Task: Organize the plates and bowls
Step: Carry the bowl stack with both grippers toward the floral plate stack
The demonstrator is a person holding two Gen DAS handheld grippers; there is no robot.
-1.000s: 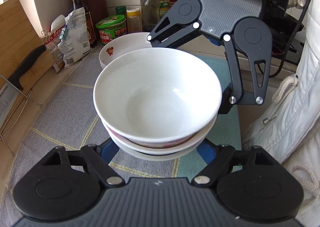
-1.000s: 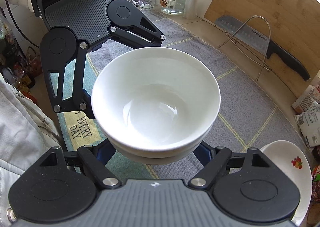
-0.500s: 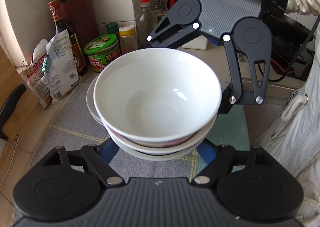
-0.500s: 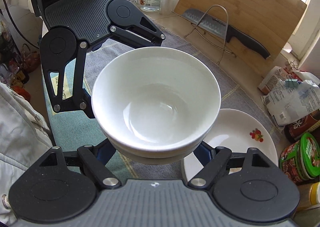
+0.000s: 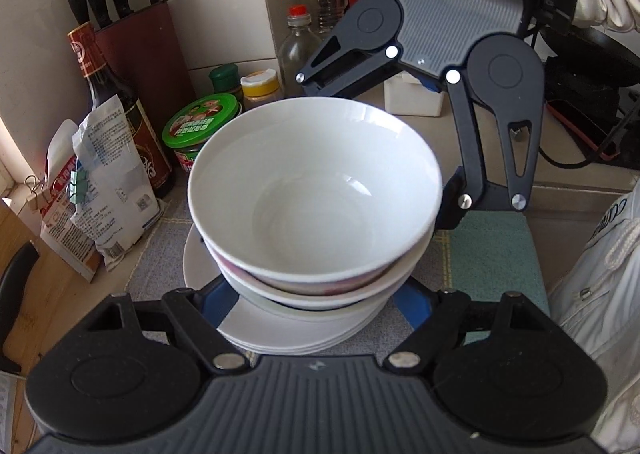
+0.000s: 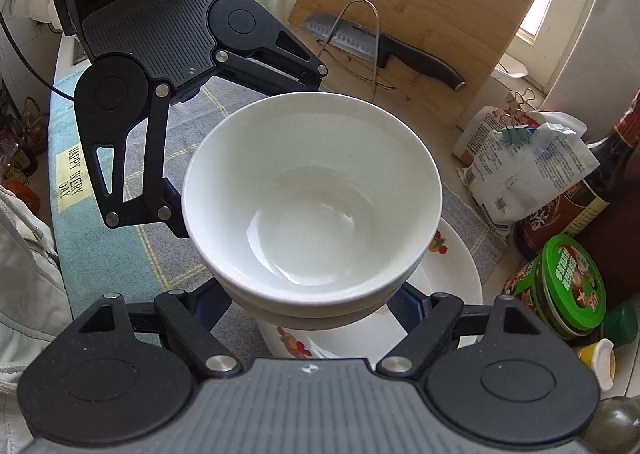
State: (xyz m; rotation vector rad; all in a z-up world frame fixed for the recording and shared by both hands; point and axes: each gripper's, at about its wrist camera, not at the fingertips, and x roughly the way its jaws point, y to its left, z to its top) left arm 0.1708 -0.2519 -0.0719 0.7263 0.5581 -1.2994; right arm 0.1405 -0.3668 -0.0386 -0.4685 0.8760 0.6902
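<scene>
Both grippers, left (image 5: 316,294) and right (image 6: 316,302), clasp the stacked white bowls (image 6: 312,190); at 9 o'clock the mat (image 6: 70,174) reads "HAPPY EVERY DAY"

Both grippers face each other, tilted downward: the left gripper (image 5: 316,294) and the right gripper (image 6: 316,306) each clamp opposite sides of the stacked bowls (image 5: 316,190).

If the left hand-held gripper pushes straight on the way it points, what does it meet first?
The stack of plates under the bowl stack that the left hand-held gripper grips; past them, probably the right hand-held gripper. Depth is unclear.
</scene>
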